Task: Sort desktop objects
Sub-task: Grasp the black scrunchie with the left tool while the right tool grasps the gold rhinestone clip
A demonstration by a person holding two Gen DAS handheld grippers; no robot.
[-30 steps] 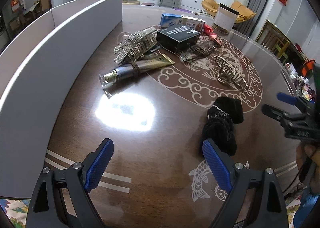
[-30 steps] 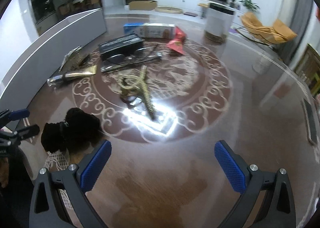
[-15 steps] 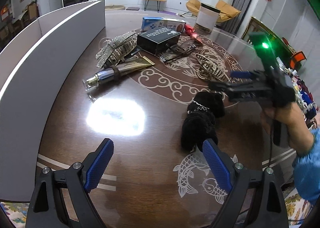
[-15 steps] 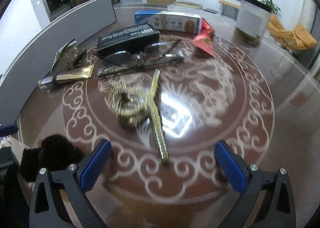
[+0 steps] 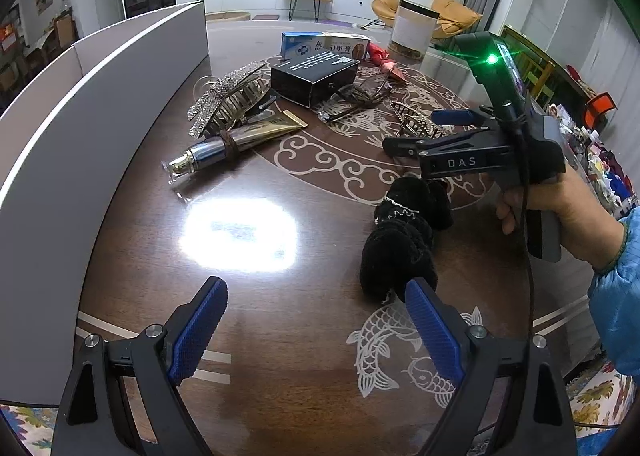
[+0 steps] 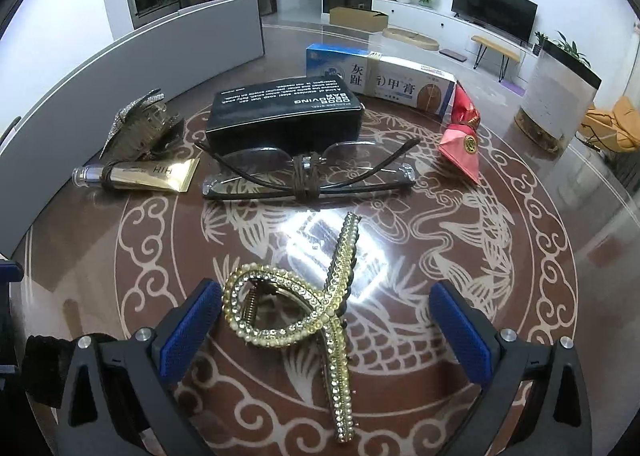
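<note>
A gold rhinestone hair claw (image 6: 320,296) lies on the dark patterned table (image 6: 500,296), right between the fingers of my right gripper (image 6: 325,330). That gripper is open, and its blue pads stand apart from the claw on both sides. The left wrist view shows the right gripper (image 5: 416,131), held by a hand (image 5: 568,215), hovering over the gold claw (image 5: 416,121). My left gripper (image 5: 314,330) is open and empty above the near table. A black fuzzy hair tie (image 5: 400,240) lies just beyond its right fingertip (image 5: 416,292).
Behind the claw lie folded glasses (image 6: 308,171), a black box (image 6: 284,111), a blue and white carton (image 6: 380,75), a red packet (image 6: 460,135), a gold tube (image 6: 140,175) and a silver rhinestone clip (image 6: 136,127). A grey partition (image 5: 80,115) curves along the left edge.
My right gripper has moved in and down over the gold hair claw, which now lies between its fingers. In the left wrist view it has come in from the right. The left gripper has barely moved.
</note>
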